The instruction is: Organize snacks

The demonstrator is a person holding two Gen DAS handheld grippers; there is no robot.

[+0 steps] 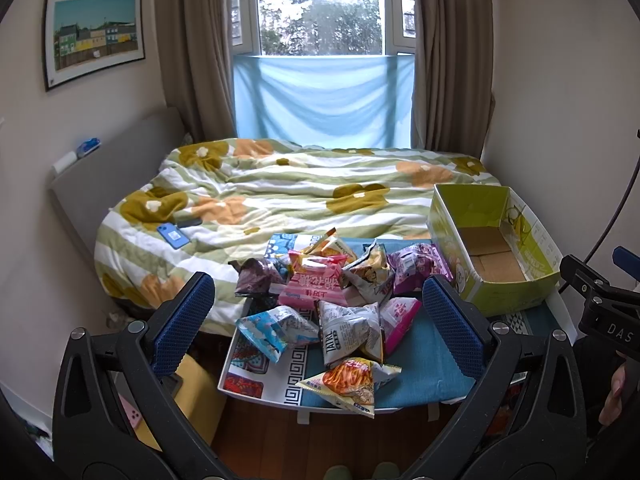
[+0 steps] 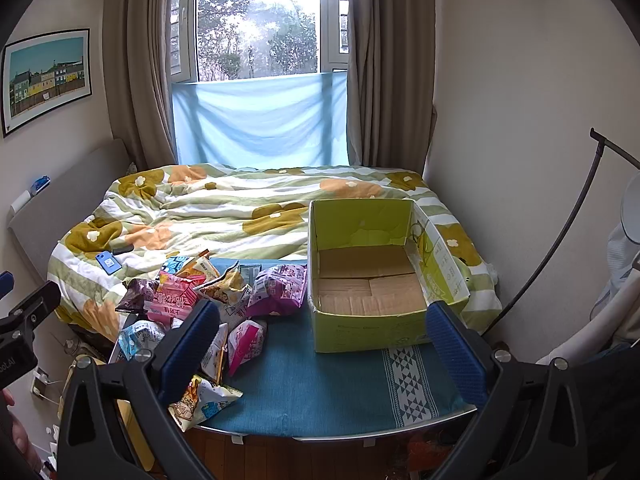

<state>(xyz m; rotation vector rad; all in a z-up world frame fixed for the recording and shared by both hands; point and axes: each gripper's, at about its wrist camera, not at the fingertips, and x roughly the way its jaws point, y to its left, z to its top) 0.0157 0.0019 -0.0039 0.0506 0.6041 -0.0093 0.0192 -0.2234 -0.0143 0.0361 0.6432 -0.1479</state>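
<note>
Both hand-held grippers, left (image 1: 318, 312) and right (image 2: 322, 338), hang released above the bench (image 2: 320, 384), grasping nothing. The snack packets (image 1: 332, 300) lie heaped on its left; the empty cardboard box (image 2: 372, 324) stands right.

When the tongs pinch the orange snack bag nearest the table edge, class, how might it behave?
The orange snack bag looks puffed, so probably light and squashy. Its glossy, crinkled film may slip. Contents could crush under a hard pinch.
</note>
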